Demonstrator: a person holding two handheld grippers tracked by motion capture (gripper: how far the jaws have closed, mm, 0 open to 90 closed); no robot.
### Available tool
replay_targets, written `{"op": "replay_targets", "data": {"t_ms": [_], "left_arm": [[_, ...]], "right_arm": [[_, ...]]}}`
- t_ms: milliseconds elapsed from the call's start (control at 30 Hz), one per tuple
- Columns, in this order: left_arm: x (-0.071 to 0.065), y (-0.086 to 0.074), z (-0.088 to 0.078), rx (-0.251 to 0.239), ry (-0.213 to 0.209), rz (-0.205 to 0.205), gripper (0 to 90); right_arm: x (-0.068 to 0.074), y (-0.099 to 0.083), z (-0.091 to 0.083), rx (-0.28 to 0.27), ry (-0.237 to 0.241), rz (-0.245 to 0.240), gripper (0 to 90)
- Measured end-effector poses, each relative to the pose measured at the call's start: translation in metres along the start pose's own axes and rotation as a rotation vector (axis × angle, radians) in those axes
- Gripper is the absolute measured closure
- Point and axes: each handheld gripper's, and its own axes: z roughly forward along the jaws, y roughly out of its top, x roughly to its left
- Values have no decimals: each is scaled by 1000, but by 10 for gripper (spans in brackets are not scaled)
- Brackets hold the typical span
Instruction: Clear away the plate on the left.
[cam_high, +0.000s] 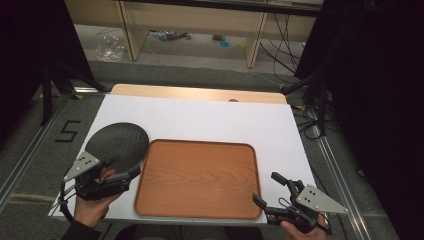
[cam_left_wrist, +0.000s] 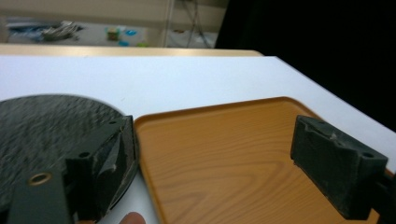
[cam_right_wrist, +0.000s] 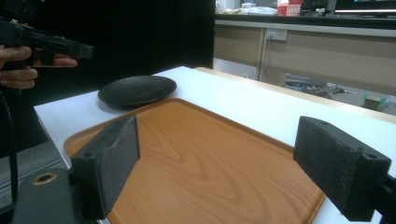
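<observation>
Black and rough-textured, the round plate (cam_high: 118, 144) lies flat on the white table (cam_high: 210, 120), just left of the wooden tray (cam_high: 197, 179), its rim at the tray's left edge. Nothing is on the tray yet, so the move, judged as plate onto tray, has barely begun. The left gripper (cam_high: 131, 171) hovers spread wide at the plate's near edge, grasping nothing; the right gripper (cam_high: 267, 189) waits spread wide at the tray's near right corner. Room over the tray is free; its raised lip must be cleared.
</observation>
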Motion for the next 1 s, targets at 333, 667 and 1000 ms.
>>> {"op": "replay_targets", "data": {"t_ms": [333,667,1000], "left_arm": [[24,0,2,55,52,-111,142],[44,-1,6,122,79,-190,144],[70,-8,10,183,96,-340,151]], "right_arm": [[0,0,0,-1,3,1,156],[0,0,0,6,5,-4,157],[1,1,0,-5,11,-5,157]]}}
